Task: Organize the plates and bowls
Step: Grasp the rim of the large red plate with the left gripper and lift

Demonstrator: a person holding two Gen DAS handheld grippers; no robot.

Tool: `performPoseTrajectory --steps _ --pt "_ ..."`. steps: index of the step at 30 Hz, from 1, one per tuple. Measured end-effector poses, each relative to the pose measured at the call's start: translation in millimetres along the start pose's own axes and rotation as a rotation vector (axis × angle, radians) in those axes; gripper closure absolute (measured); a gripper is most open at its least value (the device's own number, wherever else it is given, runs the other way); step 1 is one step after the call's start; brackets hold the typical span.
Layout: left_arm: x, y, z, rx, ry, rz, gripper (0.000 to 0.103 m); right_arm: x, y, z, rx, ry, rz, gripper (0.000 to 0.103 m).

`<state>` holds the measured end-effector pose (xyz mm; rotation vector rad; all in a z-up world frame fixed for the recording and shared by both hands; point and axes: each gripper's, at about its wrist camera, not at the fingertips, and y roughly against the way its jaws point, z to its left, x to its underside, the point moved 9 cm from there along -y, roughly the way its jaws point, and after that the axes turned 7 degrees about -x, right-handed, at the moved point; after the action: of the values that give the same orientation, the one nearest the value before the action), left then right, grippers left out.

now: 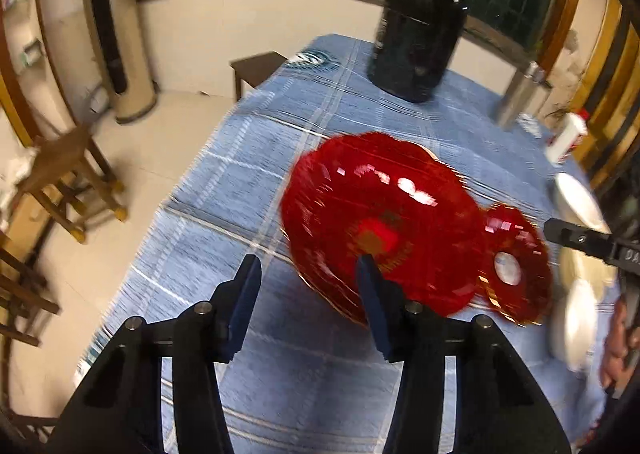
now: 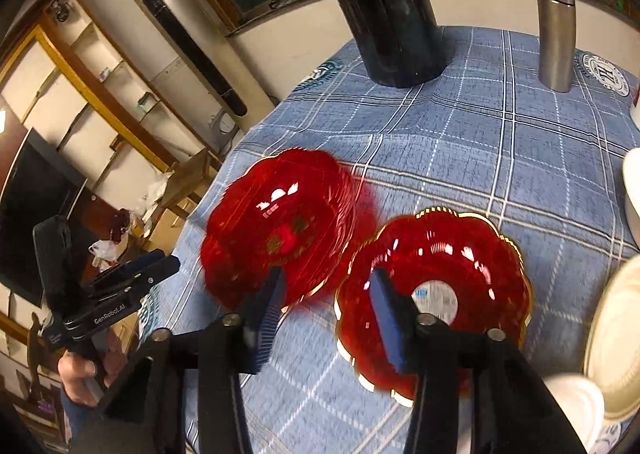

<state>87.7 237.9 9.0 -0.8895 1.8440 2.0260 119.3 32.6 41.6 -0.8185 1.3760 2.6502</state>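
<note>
Glossy red plates [image 2: 434, 294], cloth tablecloth [image 2: 460, 142]

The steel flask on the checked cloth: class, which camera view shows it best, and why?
The right wrist view: the steel flask stands whole, sharp and upright beside the black container. The left wrist view shows it small, blurred and near the picture's right edge.

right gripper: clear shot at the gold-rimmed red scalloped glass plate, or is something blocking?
Probably yes. The right gripper is open and empty right above the near edge of the gold-rimmed red scalloped glass plate. The second red plate sits apart to its left; the white dishes sit to its right.
</note>
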Motion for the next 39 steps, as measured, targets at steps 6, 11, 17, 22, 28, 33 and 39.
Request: performPoseTrajectory --steps 6,11,17,22,28,33,39 --pt "-3.9 -16.0 4.9 -0.041 -0.003 -0.007 0.054 -9.4 -30.7 -9.5 0.028 -0.012 0.022 0.063" --pt "-7.2 -27.7 9.6 -0.031 0.009 0.015 0.054 -14.5 -47.9 -19.7 0.038 -0.024 0.034 0.063" --pt "-13.8 -44.5 9.7 0.032 0.057 0.053 0.054 -22.2 -60.9 -26.1 0.030 -0.045 0.043 0.063" --pt "-19.5 -60.7 8.1 0.054 0.079 0.078 0.054 -29.6 -69.7 -29.4 0.037 -0.051 0.047 0.063" --pt "-21.0 -75.2 9.5 0.070 0.104 0.096 0.058 -34.1 -80.9 -33.3 0.040 -0.060 0.052 0.068" --pt "-16.1 -92.2 8.4 0.082 0.120 0.141 0.086 -31.8 -100.3 -29.3 0.036 -0.072 0.095 0.090" --pt "-4.0 -84.8 14.3 0.092 0.129 0.142 0.092 -17.2 -100.8 -14.8 0.056 -0.051 0.095 0.098"
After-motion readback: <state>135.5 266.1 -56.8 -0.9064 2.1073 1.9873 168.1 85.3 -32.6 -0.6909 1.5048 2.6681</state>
